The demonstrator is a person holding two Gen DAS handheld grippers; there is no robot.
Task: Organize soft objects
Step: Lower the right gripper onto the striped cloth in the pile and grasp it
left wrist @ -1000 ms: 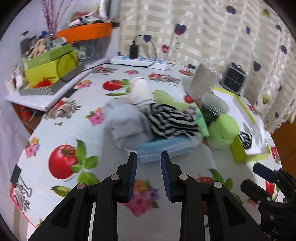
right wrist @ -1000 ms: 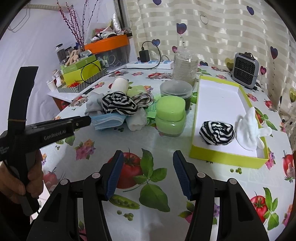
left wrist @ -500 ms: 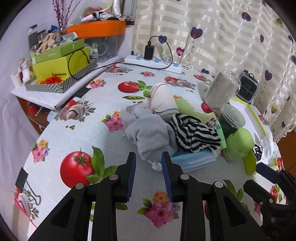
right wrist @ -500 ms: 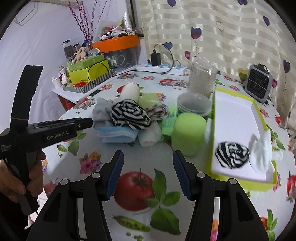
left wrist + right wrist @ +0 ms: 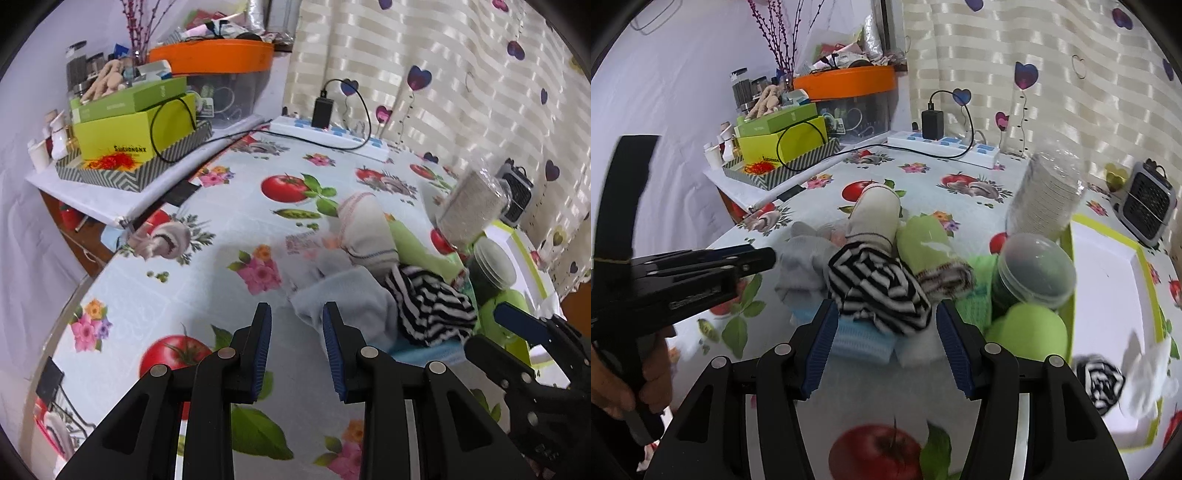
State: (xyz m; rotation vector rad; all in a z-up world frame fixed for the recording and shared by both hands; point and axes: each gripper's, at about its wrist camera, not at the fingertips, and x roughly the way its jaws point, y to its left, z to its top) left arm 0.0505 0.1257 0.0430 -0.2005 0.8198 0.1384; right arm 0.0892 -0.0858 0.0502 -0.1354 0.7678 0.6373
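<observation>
A heap of soft things lies mid-table: a striped cloth (image 5: 879,284), a grey cloth (image 5: 347,306), a folded blue cloth (image 5: 860,339), a white sock roll (image 5: 875,214) and a green roll (image 5: 923,243). My right gripper (image 5: 888,332) is open, its jaws flanking the striped cloth's near edge without pressing it. My left gripper (image 5: 295,332) stands narrowly open with nothing between its fingers, its right finger just beside the grey cloth. A yellow-green tray (image 5: 1108,266) at the right holds a striped sock (image 5: 1100,380) and a white cloth (image 5: 1148,369).
A green lidded tub (image 5: 1030,332), a clear-lidded jar (image 5: 1034,273) and a stack of plastic cups (image 5: 1049,195) stand between heap and tray. A power strip (image 5: 332,133), boxes (image 5: 125,136) and an orange-lidded bin (image 5: 210,59) line the back left. A hand (image 5: 628,387) holds the left gripper.
Both grippers have swung left and come closer to the heap. The right one left the tray's front and now straddles the striped cloth; the left one has reached the grey cloth's edge.
</observation>
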